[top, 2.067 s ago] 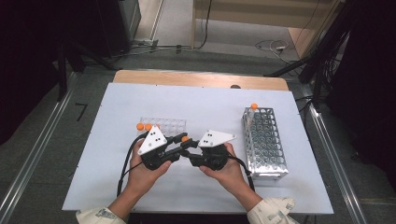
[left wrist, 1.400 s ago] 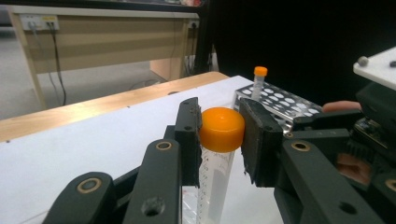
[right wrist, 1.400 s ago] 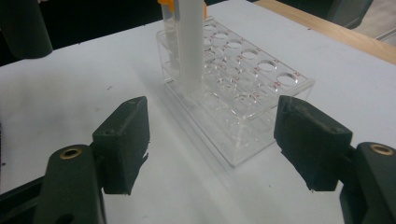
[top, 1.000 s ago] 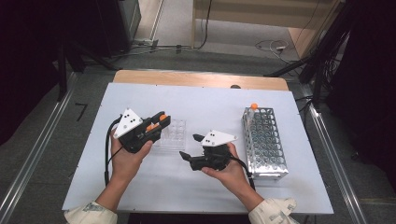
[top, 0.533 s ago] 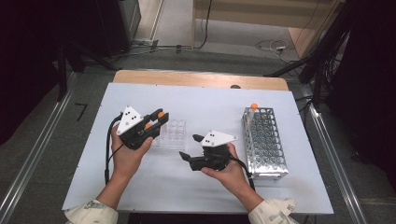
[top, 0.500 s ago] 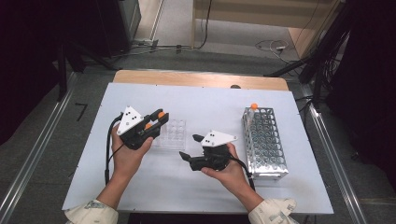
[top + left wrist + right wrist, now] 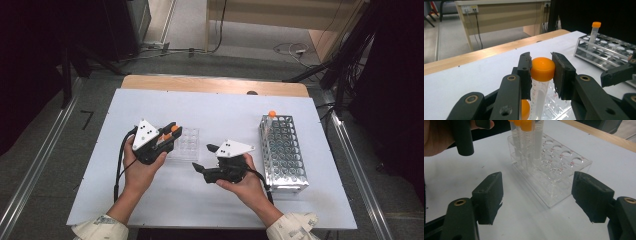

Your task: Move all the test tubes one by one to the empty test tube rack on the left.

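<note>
Orange-capped tube (image 7: 542,72) clamped in left hand-held gripper (image 7: 541,72) over clear rack (image 7: 184,144)

Even overhead light, soft shadows; gripper views perhaps slightly blurred.

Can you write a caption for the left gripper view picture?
Left gripper fingers pinch an orange-capped tube above the clear rack.

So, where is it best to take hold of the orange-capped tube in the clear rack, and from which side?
Probably at the orange cap, from above: the tube stands upright in the clear rack, with a second tube close beside it. The left gripper already has its jaws on either side of that cap.
</note>
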Demonstrator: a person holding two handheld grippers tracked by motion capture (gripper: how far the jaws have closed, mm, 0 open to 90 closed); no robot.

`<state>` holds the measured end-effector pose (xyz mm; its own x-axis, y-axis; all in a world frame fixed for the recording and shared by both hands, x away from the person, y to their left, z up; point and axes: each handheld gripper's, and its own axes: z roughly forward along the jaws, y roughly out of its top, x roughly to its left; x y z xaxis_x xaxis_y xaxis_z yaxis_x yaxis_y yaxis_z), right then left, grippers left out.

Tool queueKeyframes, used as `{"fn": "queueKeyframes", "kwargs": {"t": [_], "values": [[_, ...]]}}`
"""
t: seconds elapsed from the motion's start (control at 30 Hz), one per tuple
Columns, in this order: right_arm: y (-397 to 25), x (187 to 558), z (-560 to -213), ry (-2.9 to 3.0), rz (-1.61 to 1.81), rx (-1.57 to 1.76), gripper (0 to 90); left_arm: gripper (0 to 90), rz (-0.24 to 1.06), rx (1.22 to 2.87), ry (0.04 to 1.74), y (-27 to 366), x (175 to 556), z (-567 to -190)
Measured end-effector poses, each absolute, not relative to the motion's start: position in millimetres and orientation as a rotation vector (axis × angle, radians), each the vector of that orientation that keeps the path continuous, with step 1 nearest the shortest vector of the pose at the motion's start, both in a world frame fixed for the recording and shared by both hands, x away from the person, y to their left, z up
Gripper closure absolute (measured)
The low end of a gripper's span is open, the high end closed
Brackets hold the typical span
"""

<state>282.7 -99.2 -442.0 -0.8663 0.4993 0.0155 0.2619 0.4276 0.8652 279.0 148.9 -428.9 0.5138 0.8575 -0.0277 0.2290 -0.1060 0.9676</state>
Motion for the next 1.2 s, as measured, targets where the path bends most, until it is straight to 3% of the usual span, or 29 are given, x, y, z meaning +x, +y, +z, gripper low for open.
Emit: {"fn": "queueKeyframes", "kwargs": {"t": [0.7,1.2], "values": [[-99,282,-443,2.442,1.404,0.659,24.2,68.3,0.687,1.67,0.963,148,276,-440],[-104,282,-438,2.419,1.42,0.677,24.2,34.5,0.662,1.559,0.927,146,267,-429]]}}
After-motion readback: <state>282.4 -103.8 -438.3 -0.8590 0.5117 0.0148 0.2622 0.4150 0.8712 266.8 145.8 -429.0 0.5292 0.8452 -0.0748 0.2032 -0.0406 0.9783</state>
